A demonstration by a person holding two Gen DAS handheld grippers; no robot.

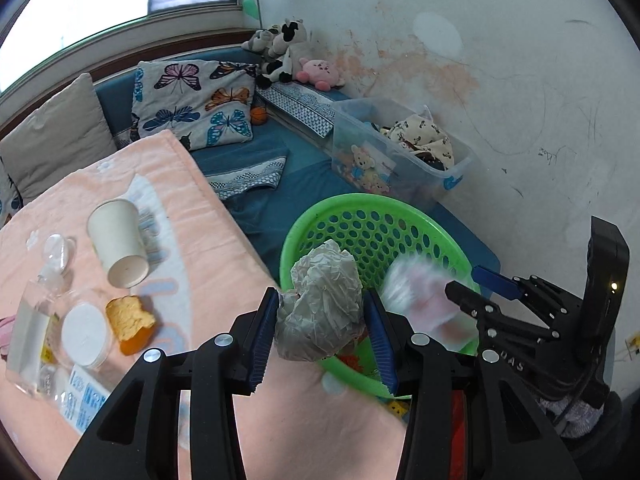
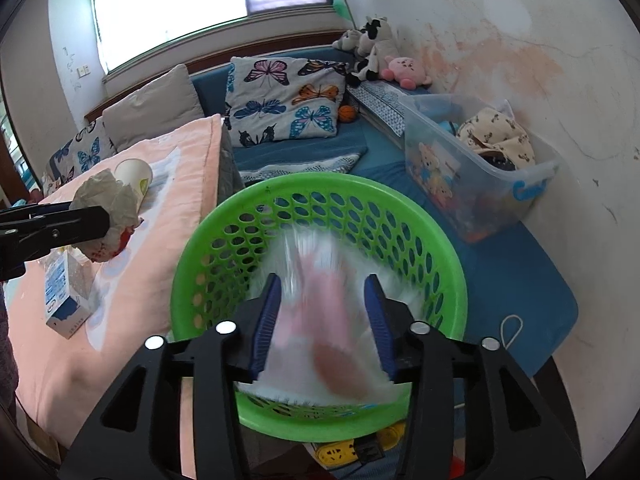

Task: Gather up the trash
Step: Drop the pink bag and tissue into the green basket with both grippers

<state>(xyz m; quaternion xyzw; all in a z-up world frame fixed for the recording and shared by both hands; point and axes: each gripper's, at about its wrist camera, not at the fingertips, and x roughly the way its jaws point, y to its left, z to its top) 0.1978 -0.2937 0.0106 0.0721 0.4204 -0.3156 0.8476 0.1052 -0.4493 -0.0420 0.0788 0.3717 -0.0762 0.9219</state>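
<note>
1. My left gripper (image 1: 324,320) pinches a crumpled plastic wad (image 1: 322,304); the green basket (image 1: 420,216) lies just ahead and right of it, at the table's edge.
2. My right gripper (image 2: 324,324) is over the basket, jaws apart, not pressing; a blurred pink-white wrapper (image 2: 320,320) sits between them, apparently dropping in.
3. Wad is wrinkly, soft and roundish, with no clear long axis; basket is rigid perforated plastic.
4. Paper cup (image 1: 118,242) lies on its side on the pink cloth, nearer my left.

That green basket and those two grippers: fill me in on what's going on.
A person is collecting trash with two handheld grippers. The left gripper is clamped on a crumpled paper wad near the green basket. The right gripper stands open over the basket, with a blurred pink-and-white wrapper dropping between its fingers.
</note>
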